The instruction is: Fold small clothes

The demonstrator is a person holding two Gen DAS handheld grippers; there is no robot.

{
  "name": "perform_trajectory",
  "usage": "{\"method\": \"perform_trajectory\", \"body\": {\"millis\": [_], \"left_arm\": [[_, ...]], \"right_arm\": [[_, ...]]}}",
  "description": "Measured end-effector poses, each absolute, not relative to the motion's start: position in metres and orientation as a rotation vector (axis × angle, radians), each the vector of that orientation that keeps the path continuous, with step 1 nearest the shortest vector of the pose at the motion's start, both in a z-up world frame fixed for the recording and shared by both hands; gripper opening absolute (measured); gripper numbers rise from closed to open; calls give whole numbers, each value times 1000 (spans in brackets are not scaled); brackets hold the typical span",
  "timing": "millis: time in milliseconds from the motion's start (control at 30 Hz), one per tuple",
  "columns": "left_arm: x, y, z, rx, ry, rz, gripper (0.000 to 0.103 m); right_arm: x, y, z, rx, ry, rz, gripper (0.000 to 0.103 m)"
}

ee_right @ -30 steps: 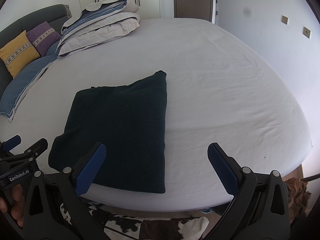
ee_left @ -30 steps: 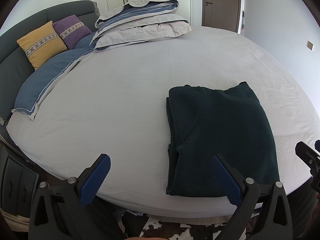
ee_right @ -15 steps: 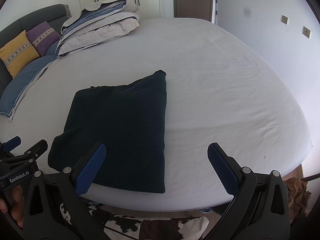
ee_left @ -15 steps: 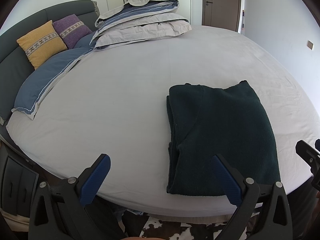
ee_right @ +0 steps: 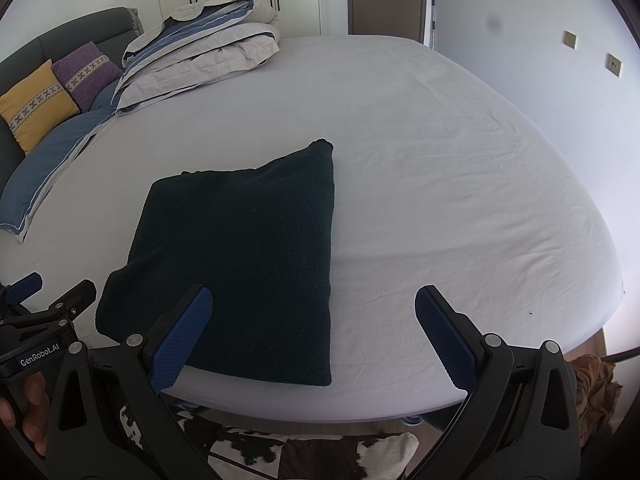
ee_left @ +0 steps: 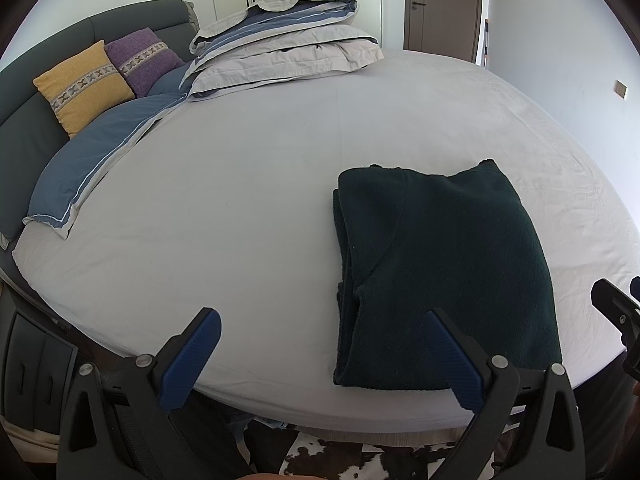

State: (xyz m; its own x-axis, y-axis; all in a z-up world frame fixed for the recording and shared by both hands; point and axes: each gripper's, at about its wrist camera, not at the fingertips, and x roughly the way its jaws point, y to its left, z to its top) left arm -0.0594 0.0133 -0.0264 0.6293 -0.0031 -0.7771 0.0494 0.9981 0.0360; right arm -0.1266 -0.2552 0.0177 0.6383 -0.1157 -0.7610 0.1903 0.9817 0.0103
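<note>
A dark green knitted garment [ee_left: 440, 264] lies folded into a flat rectangle near the front edge of the bed; it also shows in the right wrist view [ee_right: 244, 260]. My left gripper [ee_left: 320, 354] is open and empty, held just off the bed's front edge, left of the garment. My right gripper [ee_right: 314, 330] is open and empty, held at the front edge over the garment's near right corner. Neither gripper touches the garment.
The bed [ee_left: 240, 200] has a pale grey sheet. A folded duvet stack [ee_left: 288, 44] lies at the far side. Yellow [ee_left: 82, 86] and purple [ee_left: 142, 58] cushions and a blue pillow [ee_left: 92, 160] lie at far left. A cowhide rug [ee_right: 312, 456] lies below.
</note>
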Motion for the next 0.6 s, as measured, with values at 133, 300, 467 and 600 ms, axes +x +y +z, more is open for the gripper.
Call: {"method": "perform_trajectory", "body": {"millis": [133, 300, 467, 600], "left_arm": [[-61, 13, -28, 57, 891, -33, 103], [-61, 14, -31, 59, 893, -35, 103], [-61, 14, -32, 60, 894, -37, 103], [-61, 13, -32, 60, 894, -35, 103]], "right_arm": [[-127, -255, 18, 92, 862, -175, 103], [-127, -255, 18, 92, 862, -175, 103], [-127, -255, 18, 93, 862, -175, 103], [-127, -254, 18, 93, 862, -176, 103]]}}
